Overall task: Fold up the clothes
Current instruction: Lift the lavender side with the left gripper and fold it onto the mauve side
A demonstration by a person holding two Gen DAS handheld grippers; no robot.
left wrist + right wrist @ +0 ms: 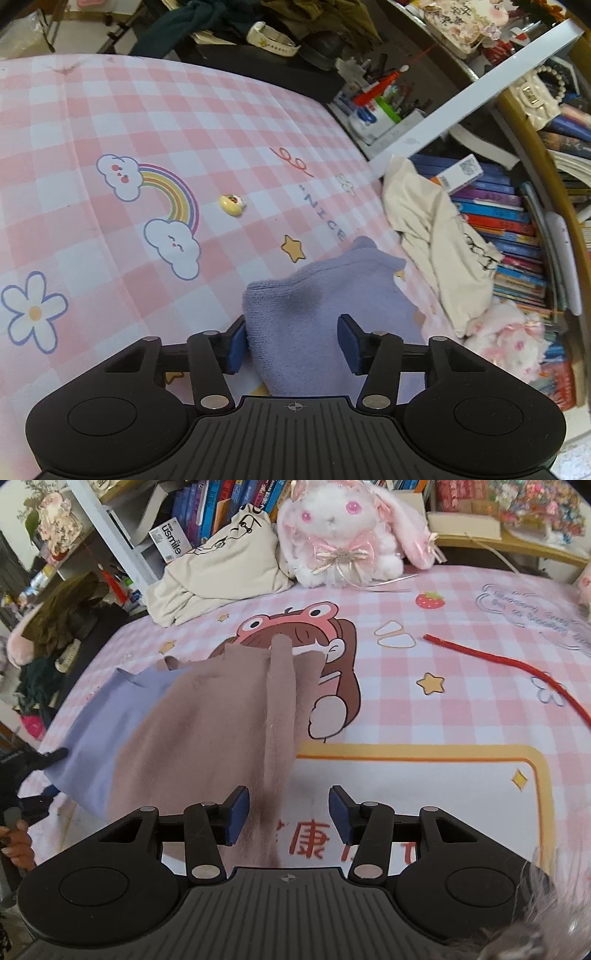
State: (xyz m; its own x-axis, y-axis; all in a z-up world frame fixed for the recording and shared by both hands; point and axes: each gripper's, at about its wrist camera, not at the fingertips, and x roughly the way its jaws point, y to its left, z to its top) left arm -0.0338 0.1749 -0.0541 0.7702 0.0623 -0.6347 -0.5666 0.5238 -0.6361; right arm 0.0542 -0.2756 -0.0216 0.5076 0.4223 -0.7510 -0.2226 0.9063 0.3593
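Note:
A soft garment lies on the pink checked bedsheet (110,110). Its lilac part (325,295) shows in the left wrist view, and its lilac (110,716) and mauve-brown (207,723) parts show in the right wrist view. My left gripper (293,343) is open with the lilac fabric between its blue pads (236,347). My right gripper (286,814) is open, with a raised mauve fold (280,709) running between its fingers. Neither gripper pinches the cloth.
A cream garment (436,240) is bunched at the bed's edge by a bookshelf (509,221), and shows in the right wrist view (221,576). A white plush rabbit (343,528), a red cord (517,672) and a small yellow toy (232,205) lie on the bed.

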